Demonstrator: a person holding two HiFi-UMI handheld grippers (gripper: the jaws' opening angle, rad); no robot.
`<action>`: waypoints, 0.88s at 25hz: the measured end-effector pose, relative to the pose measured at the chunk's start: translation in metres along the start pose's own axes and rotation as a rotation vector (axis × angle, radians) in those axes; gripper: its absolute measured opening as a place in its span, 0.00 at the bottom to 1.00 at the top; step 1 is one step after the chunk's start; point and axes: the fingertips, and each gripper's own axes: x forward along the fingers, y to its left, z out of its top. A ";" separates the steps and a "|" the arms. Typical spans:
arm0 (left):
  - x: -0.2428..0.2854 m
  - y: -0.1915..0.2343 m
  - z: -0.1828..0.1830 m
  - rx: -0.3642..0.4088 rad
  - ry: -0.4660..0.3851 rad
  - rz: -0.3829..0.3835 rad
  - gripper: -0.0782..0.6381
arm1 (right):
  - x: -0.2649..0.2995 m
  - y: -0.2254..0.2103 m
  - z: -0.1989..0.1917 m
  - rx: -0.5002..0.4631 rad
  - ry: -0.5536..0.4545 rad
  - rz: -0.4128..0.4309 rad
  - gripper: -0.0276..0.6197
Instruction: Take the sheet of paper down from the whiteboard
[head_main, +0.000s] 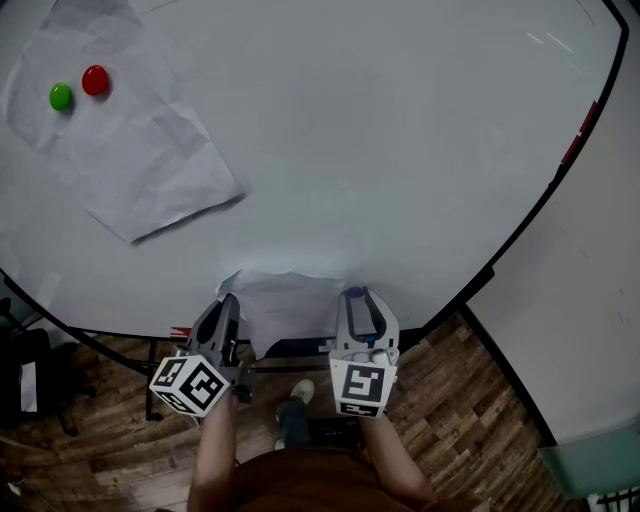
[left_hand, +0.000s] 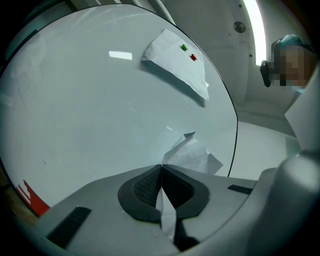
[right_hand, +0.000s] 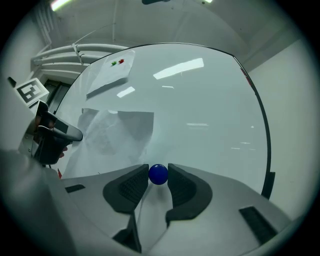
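currently left gripper (left_hand: 161, 168) is clamped on the edge of the crumpled sheet of paper (left_hand: 193, 155), low on the whiteboard (head_main: 400, 150) at its bottom edge. right gripper (right_hand: 158, 168) is closed round a blue magnet (right_hand: 158, 174), beside that sheet. second sheet (head_main: 130, 150) sits at the whiteboard's upper left, under a green magnet (head_main: 61, 96) and a red magnet (head_main: 95, 79).

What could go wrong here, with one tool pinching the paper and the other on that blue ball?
The fingers of the left gripper pinch just an edge of the crumpled sheet; a hard tug might tear it. The round blue magnet sits at the very tips of the fingers of the right gripper and could slip out and drop.
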 end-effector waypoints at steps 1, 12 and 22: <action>0.000 0.001 0.000 -0.006 0.000 0.004 0.14 | 0.000 -0.002 -0.001 0.001 0.002 -0.002 0.25; -0.003 0.003 -0.004 -0.036 -0.003 0.023 0.14 | -0.004 -0.008 -0.010 0.016 0.021 -0.006 0.25; -0.005 0.004 -0.002 -0.036 -0.009 0.026 0.14 | -0.005 -0.008 -0.012 0.020 0.026 -0.005 0.25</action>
